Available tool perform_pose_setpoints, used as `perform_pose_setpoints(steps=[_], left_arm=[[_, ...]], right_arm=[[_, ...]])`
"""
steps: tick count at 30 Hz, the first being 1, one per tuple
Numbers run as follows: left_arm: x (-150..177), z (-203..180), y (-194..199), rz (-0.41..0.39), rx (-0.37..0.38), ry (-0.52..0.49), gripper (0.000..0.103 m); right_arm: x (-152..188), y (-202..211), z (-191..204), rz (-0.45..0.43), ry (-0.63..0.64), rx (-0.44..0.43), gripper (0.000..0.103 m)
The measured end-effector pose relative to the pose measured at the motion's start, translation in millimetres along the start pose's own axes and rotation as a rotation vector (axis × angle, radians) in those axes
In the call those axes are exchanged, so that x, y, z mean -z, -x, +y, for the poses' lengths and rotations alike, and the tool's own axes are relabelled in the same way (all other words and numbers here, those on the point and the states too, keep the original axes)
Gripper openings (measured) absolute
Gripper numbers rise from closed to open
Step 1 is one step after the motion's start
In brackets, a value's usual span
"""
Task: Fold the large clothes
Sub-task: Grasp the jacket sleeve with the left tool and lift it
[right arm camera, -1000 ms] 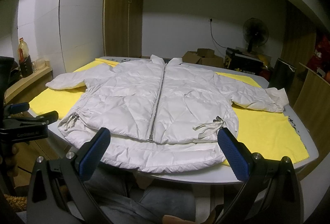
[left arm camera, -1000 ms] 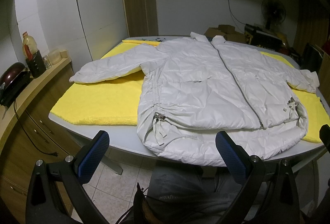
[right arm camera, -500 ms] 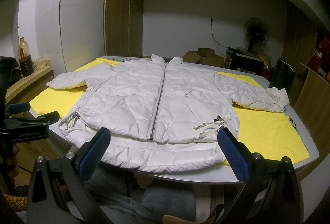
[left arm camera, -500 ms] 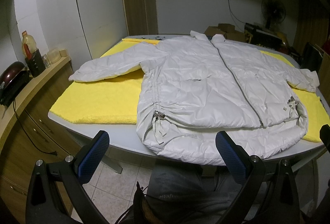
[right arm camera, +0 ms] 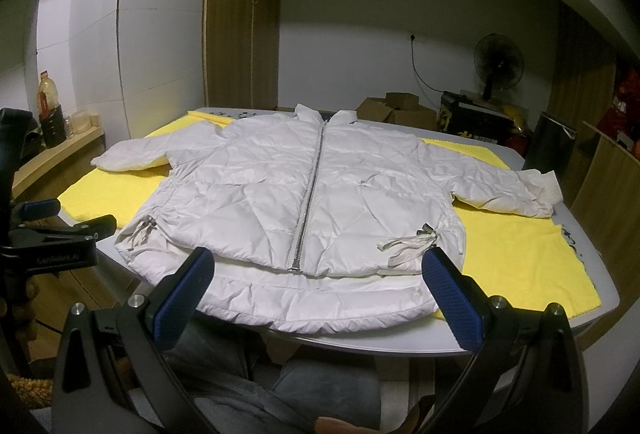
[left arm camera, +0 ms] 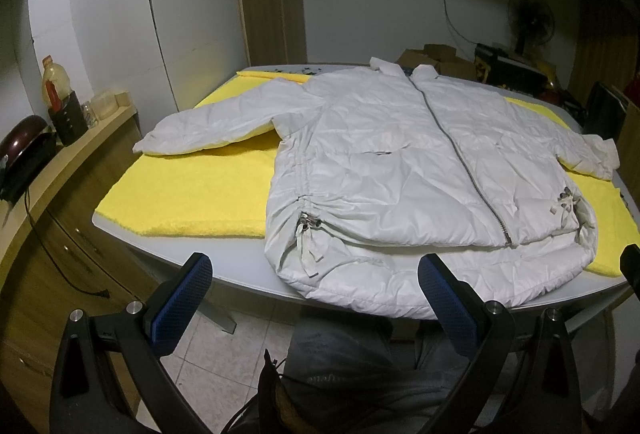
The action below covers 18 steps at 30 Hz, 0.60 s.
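The room has white walls, a wooden door and a black standing fan in the far right corner. A grey rounded table stands in the centre, covered by a yellow fleecy cloth.

The white quilted zip-front jacket lies flat on the yellow cloth, front side up, zipper closed, collar toward the far edge. Both sleeves extend outward to the sides. The hem overhangs the near edge of the table, above the lap of the seated person.

The left tool hovers in front of the near table edge, level with the left half of the hem. Its blue-padded fingers are spread wide and grip nothing.

The right tool hovers in front of the hem centre. Its blue-padded fingers are likewise spread wide and empty.

A wooden side counter along the left wall carries a plastic bottle of amber liquid.
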<state>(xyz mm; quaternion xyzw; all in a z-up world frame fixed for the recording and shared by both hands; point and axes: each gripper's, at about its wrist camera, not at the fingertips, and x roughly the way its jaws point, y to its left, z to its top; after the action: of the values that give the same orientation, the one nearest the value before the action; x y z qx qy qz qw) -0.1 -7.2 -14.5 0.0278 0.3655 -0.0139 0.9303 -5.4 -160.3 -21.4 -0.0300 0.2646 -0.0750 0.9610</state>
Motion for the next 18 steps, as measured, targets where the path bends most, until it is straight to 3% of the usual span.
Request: perform_pose_setpoints(steps=[4, 6, 8, 10, 14, 16, 18], left_arm=[[-7, 15, -4, 0.014, 0.062, 0.054, 0.103], [-15, 39, -9, 0.040, 0.184, 0.157, 0.103], [-24, 73, -20, 0.071, 0.387, 0.308, 0.103], [-33, 102, -29, 0.065, 0.488, 0.403, 0.103], [-58, 172, -71, 0.064, 0.561, 0.548, 0.103], [-66, 212, -110, 0.064, 0.602, 0.693, 0.103], [-68, 248, -153, 0.073, 0.568, 0.837, 0.103]], right_arm=[[0, 0, 1, -0.002, -0.001, 0.002, 0.103], [2, 0, 3, -0.003, -0.001, 0.002, 0.103], [3, 1, 4, -0.001, -0.001, -0.002, 0.103], [5, 1, 9, 0.004, 0.002, -0.008, 0.103], [3, -1, 11, 0.018, 0.007, -0.025, 0.103], [3, -5, 9, 0.030, -0.001, -0.040, 0.103], [5, -13, 8, 0.057, -0.007, -0.047, 0.103]])
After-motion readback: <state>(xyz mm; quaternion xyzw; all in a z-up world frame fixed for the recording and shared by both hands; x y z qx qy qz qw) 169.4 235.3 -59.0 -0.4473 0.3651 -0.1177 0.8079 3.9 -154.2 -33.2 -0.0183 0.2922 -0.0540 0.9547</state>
